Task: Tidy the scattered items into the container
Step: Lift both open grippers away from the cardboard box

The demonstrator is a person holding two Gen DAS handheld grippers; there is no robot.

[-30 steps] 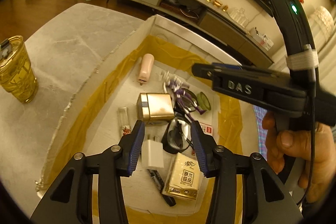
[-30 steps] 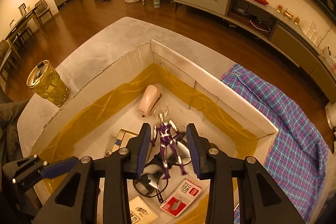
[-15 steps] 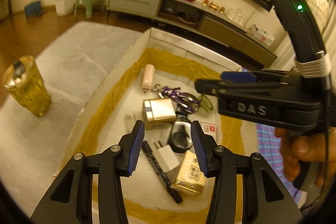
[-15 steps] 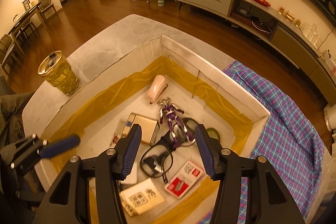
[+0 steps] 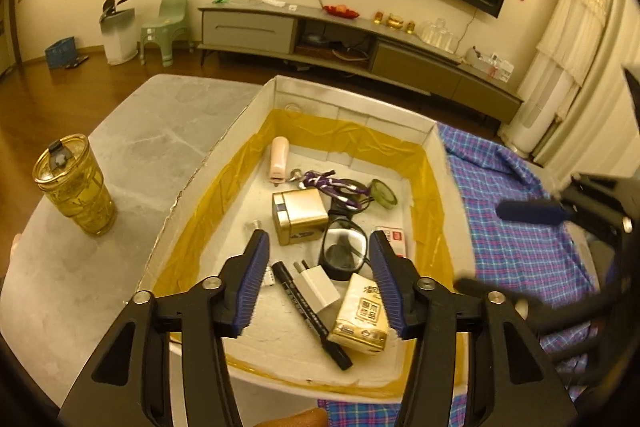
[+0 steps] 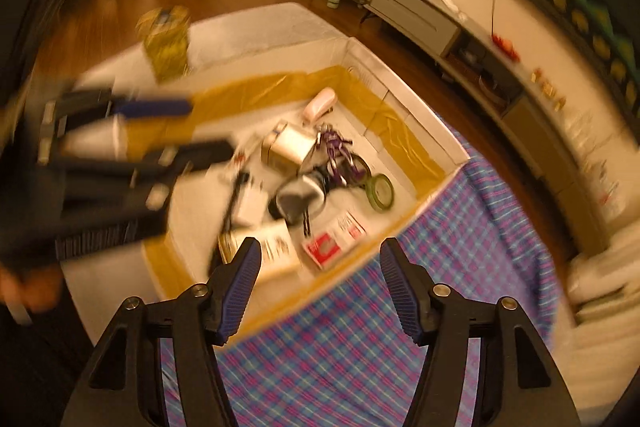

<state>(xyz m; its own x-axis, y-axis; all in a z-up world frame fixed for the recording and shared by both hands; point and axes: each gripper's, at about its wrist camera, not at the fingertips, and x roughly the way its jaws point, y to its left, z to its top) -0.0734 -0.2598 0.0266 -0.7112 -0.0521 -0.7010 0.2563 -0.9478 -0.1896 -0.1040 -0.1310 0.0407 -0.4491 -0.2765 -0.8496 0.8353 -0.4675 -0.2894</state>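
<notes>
Black plastic arms with blue ribbed pads are seen lowest in both views. The left tool (image 5: 318, 277) is spread wide and nothing is pinched in it; its jaws have just been opening. It is held above the near end of the white cardboard box with yellow tape along its walls (image 5: 434, 143), likely because a thing was just let go there.

The right tool (image 6: 320, 289) is also spread, with nothing between its pads, and its jaws have just been opening too. It is held over the blue and pink checked cloth (image 6: 460, 267), just outside the box, so it looks to be pulled away after a drop. This view is blurred.

Inside the box, the things are lying flat in a loose heap, as they would be if dropped in. Nearest are the pale tissue pack with dark print (image 5: 362, 315), the black marker pen (image 5: 310, 313) and the white plug charger (image 5: 316, 285). Behind them the black-rimmed glasses (image 5: 344, 247) and the small gold box (image 5: 298, 215) are found. Farther back lie the purple toy figure (image 5: 330, 183), the green tape roll (image 5: 383, 191) and the pink stapler (image 5: 279, 159).

On the grey stone surface (image 5: 152, 123), well apart from the box, a gold patterned cup with a lid (image 5: 76, 187) is left standing. Nothing loose is seen on the cloth, so the tidying looks nearly done.
</notes>
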